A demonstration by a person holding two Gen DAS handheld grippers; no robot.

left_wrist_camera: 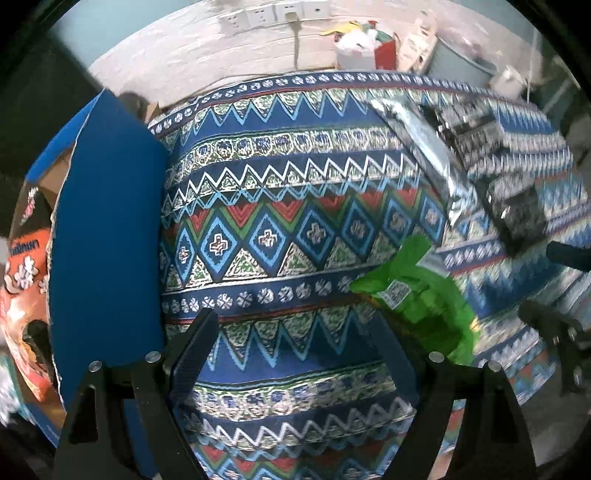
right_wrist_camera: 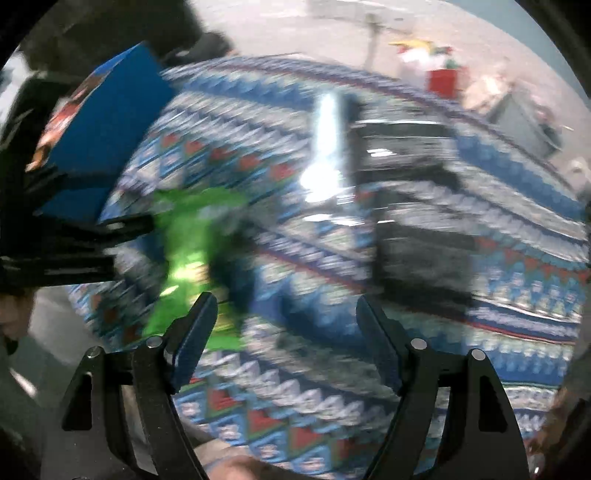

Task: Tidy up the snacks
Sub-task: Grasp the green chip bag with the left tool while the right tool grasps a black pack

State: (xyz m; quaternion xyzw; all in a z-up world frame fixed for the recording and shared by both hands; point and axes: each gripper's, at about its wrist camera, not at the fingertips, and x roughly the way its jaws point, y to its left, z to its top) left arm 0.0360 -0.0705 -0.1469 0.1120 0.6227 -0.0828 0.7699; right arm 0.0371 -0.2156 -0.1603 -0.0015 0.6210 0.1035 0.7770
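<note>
A green snack bag lies on the patterned tablecloth, just right of my left gripper, which is open and empty above the cloth. A blue box stands at the left with an orange snack bag in it. A silver foil packet and dark snack packs lie at the right. The right wrist view is blurred: my right gripper is open and empty, the green bag is ahead on the left, the foil packet and dark packs ahead.
The blue box shows at upper left of the right view, with the left gripper's black frame beside it. A white wall with sockets and a white-and-red container stand behind the table.
</note>
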